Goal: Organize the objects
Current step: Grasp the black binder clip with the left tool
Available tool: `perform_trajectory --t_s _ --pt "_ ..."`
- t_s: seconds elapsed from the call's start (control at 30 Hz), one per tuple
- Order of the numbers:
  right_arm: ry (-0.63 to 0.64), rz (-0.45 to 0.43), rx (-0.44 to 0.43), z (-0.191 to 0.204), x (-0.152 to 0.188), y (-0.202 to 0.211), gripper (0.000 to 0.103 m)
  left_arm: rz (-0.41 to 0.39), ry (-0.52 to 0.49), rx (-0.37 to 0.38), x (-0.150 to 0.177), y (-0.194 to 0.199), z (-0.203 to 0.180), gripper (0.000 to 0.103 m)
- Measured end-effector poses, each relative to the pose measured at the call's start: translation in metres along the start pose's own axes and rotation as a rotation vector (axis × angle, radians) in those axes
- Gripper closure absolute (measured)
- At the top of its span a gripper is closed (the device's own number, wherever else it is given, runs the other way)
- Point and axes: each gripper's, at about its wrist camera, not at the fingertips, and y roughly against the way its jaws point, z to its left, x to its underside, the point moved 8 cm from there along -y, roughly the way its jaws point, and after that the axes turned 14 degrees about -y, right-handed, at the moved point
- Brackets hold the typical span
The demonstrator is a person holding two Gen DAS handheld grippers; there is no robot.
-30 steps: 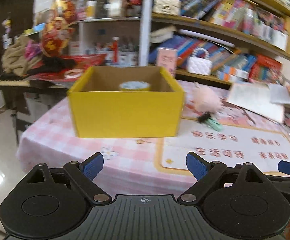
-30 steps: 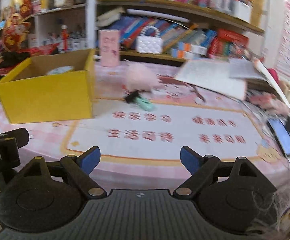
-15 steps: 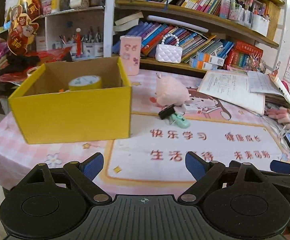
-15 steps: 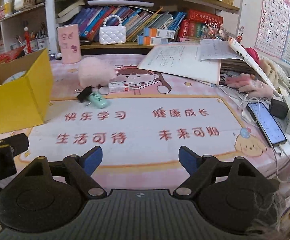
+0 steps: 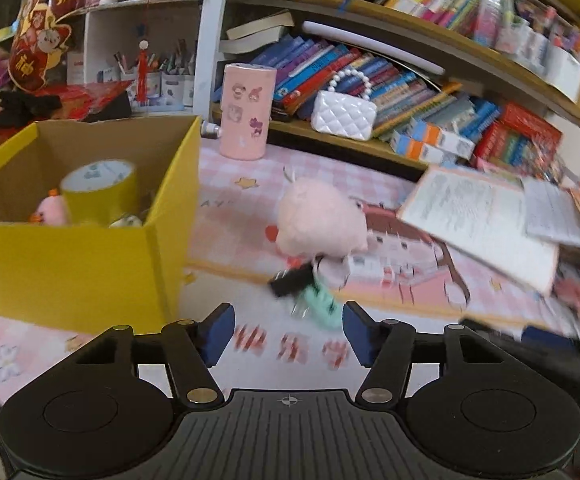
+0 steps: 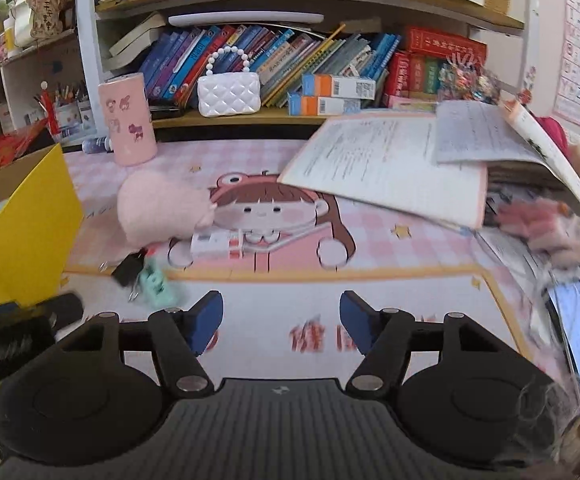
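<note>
Mint clip [image 5: 321, 306] sits just ahead of your left gripper [image 5: 288, 330], centre-bottom of frame, slightly right. Long axis runs diagonally. Both grippers wide, empty; right gripper [image 6: 281, 322] is farther off.

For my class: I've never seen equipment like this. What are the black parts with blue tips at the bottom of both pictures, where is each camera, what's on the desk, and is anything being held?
No robot here: a person holds a two-finger gripper in each hand, each carrying a forward-looking fisheye camera. One picture looks along the left gripper, the other along the right gripper; the blue tips are finger pads. Both are open and hold nothing. On the pink checked desk mat lie a fluffy pink plush toy, a black binder clip, a mint-green clip and a small white-and-red box. The yellow cardboard box already contains a yellow tape roll.
</note>
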Motion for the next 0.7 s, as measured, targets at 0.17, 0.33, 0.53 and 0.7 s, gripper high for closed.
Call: perform_trajectory --t_s 0.17,0.33,0.53,0.7 --pt "0.023 0.001 -0.018 -0.006 -0.021 -0.024 0.039 0.031 0.051 -0.025 -0.018 -0.044 -0.009 0.044" --pt "0.072 -0.016 -0.041 -0.006 -0.038 -0.038 0.039 0.102 0.132 -0.094 -0.017 -0.082 -0.004 0.044" --pt "0.093 -0.002 -0.081 -0.004 -0.044 -0.05 0.039 0.16 0.2 -0.135 -0.011 -0.108 0.01 0.045" --pt "0.123 0.031 -0.116 0.002 -0.039 -0.06 0.039 0.176 0.206 -0.106 -0.006 -0.119 0.005 0.051"
